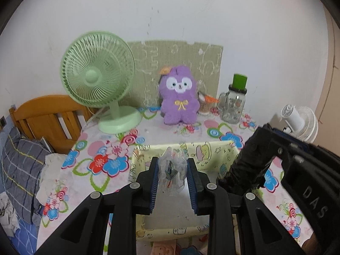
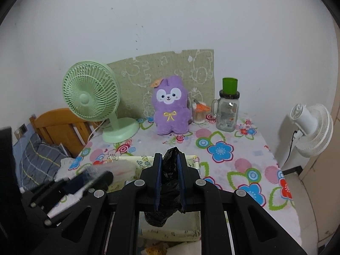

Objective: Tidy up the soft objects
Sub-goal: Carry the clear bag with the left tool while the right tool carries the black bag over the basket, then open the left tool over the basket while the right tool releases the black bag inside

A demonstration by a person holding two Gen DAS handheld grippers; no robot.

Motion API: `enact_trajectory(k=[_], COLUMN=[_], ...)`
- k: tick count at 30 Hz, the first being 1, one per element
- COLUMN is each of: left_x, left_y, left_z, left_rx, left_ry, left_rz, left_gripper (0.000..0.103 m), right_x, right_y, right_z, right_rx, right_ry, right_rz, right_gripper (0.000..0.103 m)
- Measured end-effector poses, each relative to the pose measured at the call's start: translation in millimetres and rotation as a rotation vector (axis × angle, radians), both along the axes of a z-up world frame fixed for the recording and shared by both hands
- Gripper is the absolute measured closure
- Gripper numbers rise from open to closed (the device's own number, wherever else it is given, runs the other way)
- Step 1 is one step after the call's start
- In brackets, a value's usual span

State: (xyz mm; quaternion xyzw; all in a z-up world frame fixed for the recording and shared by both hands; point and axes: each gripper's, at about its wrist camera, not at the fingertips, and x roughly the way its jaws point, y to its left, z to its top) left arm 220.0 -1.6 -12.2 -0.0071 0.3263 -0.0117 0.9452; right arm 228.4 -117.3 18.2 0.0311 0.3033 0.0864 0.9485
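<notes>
**Both tools loaded above the fabric bin**

The left tool (image 1: 172, 170) is closed on a crumpled clear plastic bag (image 1: 173, 171). The bag is pinched between the blue-lined fingers (image 1: 154, 182) and is seen to bulge upward past the fingertips. Below and ahead of this tool, a pale yellow fabric bin (image 1: 221, 155) with cartoon prints is seen on the bench (image 1: 102, 182); the bag is held over the open top of the bin.

The right tool (image 2: 170, 170) is closed on a black plastic bag (image 2: 169, 170). The bag is clamped between the fingers (image 2: 158, 178); its knotted tip projects beyond the fingertips, and a bunched part hangs below the tool body. The same fabric bin (image 2: 127, 165) is located just under and slightly to the left of this tool. In the left wrist view, the black bag (image 1: 252, 161) and the right tool are seen close to the right of the left tool.

Further ahead of both tools, at the far edge of the bench by the wall, the following are found:

- a green desk fan (image 1: 97, 80), to the left;
- a purple plush toy (image 1: 179, 95), seated upright, near the centre;
- a cup of cotton swabs (image 2: 198, 114), just to the right of the plush toy;
- a glass jar with a green cap (image 2: 228, 110), further right.

The bench is covered with a floral cloth. A white fan (image 2: 312, 127) is seen beyond the right edge of the bench.
</notes>
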Motion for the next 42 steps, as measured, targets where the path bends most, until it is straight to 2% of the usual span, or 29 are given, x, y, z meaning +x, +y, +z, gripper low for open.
enact_trajectory(k=[7, 13, 18, 19, 20, 21, 22, 23, 25, 26, 27, 31, 37, 42], left_x=[20, 28, 34, 35, 36, 37, 37, 36, 33, 33, 32, 29, 19, 4], left_y=[-1, 5, 9, 9, 10, 11, 12, 12, 12, 13, 13, 10, 7, 3], left_z=[-29, -40, -46, -47, -48, -49, -49, -49, -46, -45, -45, -41, -30, -20], left_rx=[0.005, 0.003, -0.006, -0.006, -0.006, -0.007, -0.005, 0.0, 0.007, 0.006, 0.007, 0.019, 0.019, 0.036], left_ry=[0.061, 0.077, 0.088, 0.092, 0.094, 0.092, 0.086, 0.08, 0.059, 0.057, 0.056, 0.05, 0.033, 0.015], left_rz=[-0.017, -0.01, 0.001, 0.002, 0.004, 0.009, 0.015, 0.022, 0.028, 0.027, 0.025, 0.015, 0.026, 0.021], left_gripper=[0.077, 0.066, 0.062, 0.059, 0.05, 0.046, 0.035, 0.029, 0.024, 0.017, 0.014, 0.01, 0.001, 0.0], right_x=[26, 43, 53, 55, 56, 58, 59, 60, 60, 57, 54, 48, 36, 20], right_y=[9, 15, 20, 21, 21, 23, 24, 25, 26, 25, 24, 27, 24, 24], right_z=[-26, -44, -54, -55, -57, -59, -60, -61, -62, -61, -59, -53, -46, -36], right_rx=[-0.001, -0.013, -0.021, -0.024, -0.023, -0.026, -0.031, -0.039, -0.043, -0.039, -0.038, -0.081, -0.082, -0.09], right_ry=[0.073, 0.117, 0.138, 0.141, 0.146, 0.157, 0.164, 0.17, 0.166, 0.142, 0.122, 0.091, 0.085, 0.064], right_rz=[0.012, 0.019, 0.02, 0.024, 0.032, 0.04, 0.039, 0.036, 0.036, 0.033, 0.028, 0.018, 0.022, 0.02], right_gripper=[0.085, 0.085, 0.085, 0.085, 0.085, 0.082, 0.074, 0.067, 0.024, 0.019, 0.014, 0.006, 0.006, 0.006])
